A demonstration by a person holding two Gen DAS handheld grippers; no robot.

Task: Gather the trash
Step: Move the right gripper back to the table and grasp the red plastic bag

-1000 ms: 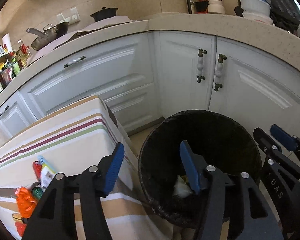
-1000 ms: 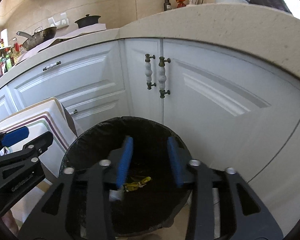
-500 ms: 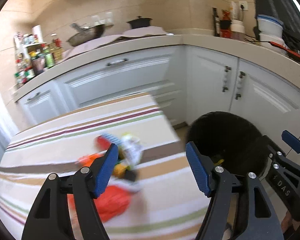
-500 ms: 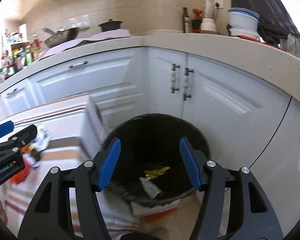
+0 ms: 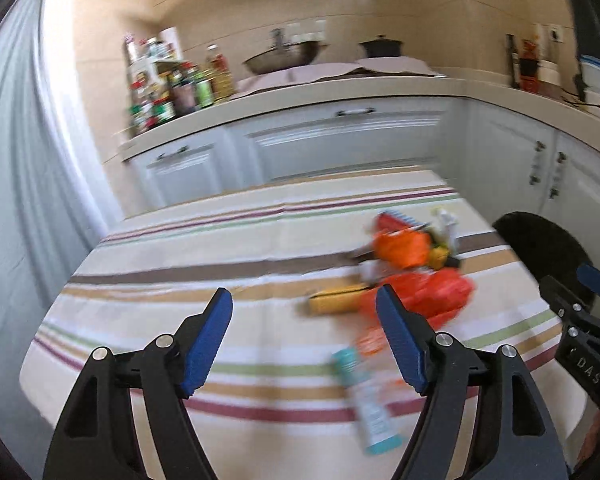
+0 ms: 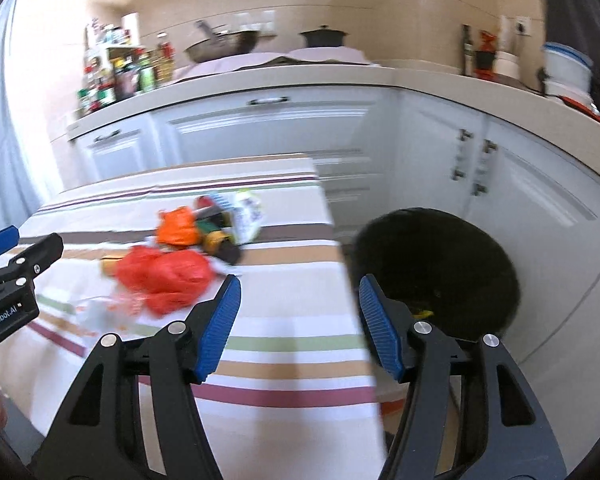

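Note:
A heap of trash lies on the striped tablecloth [image 5: 220,248]: an orange wrapper [image 5: 400,246], a red plastic bag [image 5: 432,294], a yellow packet [image 5: 336,300] and a teal-and-white wrapper [image 5: 368,396] nearer me. My left gripper [image 5: 303,292] hovers over the cloth just left of the heap, its jaws opening and empty. My right gripper [image 6: 299,280] is open and empty above the table's right edge, with the red bag [image 6: 164,276] to its left and the black bin [image 6: 436,256] to its right. Yellow scraps show inside the bin.
White cabinets [image 6: 268,128] and a beige counter run behind the table and around the bin. A rack of bottles [image 5: 164,84], a wok [image 5: 284,56] and a black pot [image 5: 380,46] stand on the counter. A pale curtain [image 5: 24,168] hangs at the left.
Both grippers have swung left, away from the bin and over the table, so the trash heap is now in front. Both sets of jaws stand wider apart than before.

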